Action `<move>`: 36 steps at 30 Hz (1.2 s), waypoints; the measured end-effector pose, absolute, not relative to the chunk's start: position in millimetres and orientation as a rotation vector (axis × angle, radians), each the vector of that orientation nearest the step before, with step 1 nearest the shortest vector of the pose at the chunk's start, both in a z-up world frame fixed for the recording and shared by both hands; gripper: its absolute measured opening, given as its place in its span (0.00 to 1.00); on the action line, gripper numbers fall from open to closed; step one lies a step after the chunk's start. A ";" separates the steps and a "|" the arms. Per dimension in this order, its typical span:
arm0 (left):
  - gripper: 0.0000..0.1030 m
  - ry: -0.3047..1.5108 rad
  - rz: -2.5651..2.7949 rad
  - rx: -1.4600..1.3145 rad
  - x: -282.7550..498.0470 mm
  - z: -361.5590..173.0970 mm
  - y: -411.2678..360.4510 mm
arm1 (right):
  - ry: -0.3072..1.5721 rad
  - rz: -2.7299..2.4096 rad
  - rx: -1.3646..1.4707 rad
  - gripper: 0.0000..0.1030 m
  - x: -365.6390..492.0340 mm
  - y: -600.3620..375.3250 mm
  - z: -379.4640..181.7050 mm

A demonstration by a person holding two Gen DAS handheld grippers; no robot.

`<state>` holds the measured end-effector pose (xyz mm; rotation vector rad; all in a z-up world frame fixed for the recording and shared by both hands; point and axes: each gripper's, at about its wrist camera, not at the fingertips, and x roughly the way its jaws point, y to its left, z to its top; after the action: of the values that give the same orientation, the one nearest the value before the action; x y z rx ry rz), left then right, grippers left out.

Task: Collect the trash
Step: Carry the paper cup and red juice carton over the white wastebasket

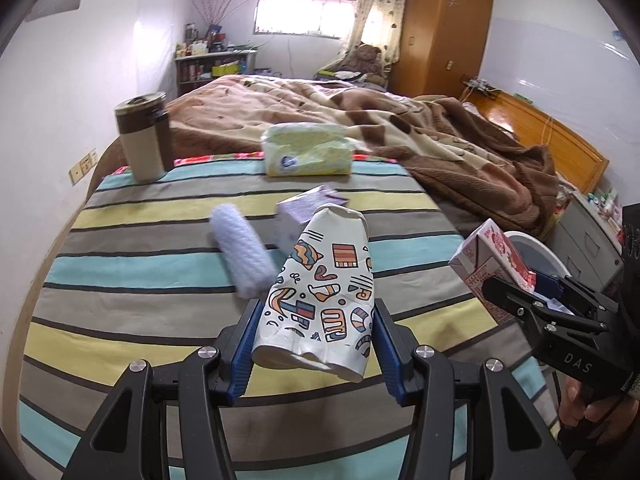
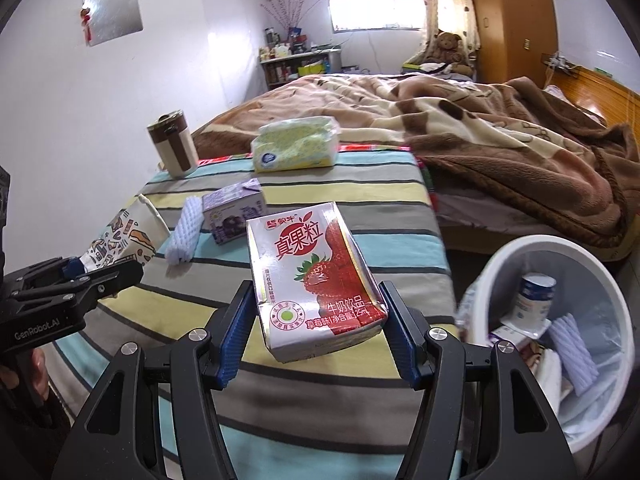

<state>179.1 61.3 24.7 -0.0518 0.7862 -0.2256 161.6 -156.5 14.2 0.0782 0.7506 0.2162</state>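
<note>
My left gripper is shut on a crushed patterned paper cup and holds it above the striped table. It also shows in the right wrist view. My right gripper is shut on a red strawberry milk carton, held above the table's right side; the carton also shows in the left wrist view. A purple carton and a white foam sleeve lie on the table. A white trash bin with a liner stands at the right and holds several pieces of trash.
A brown and beige mug and a tissue pack stand at the table's far edge. A bed with a brown blanket lies beyond. A striped cloth covers the table. A wardrobe stands at the back.
</note>
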 end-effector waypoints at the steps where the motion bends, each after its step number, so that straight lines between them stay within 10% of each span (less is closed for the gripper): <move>1: 0.51 0.783 -0.232 -0.050 177.5 26.3 57.9 | 0.745 0.208 0.084 0.61 160.1 -160.9 15.2; 36: 0.51 0.787 -0.530 0.068 165.5 33.6 -136.9 | 0.702 -0.074 0.199 0.61 128.3 -297.3 23.9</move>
<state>165.5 -136.9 33.6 0.0682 0.7870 -0.5297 128.3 -297.3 23.9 0.1993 0.7024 -0.0738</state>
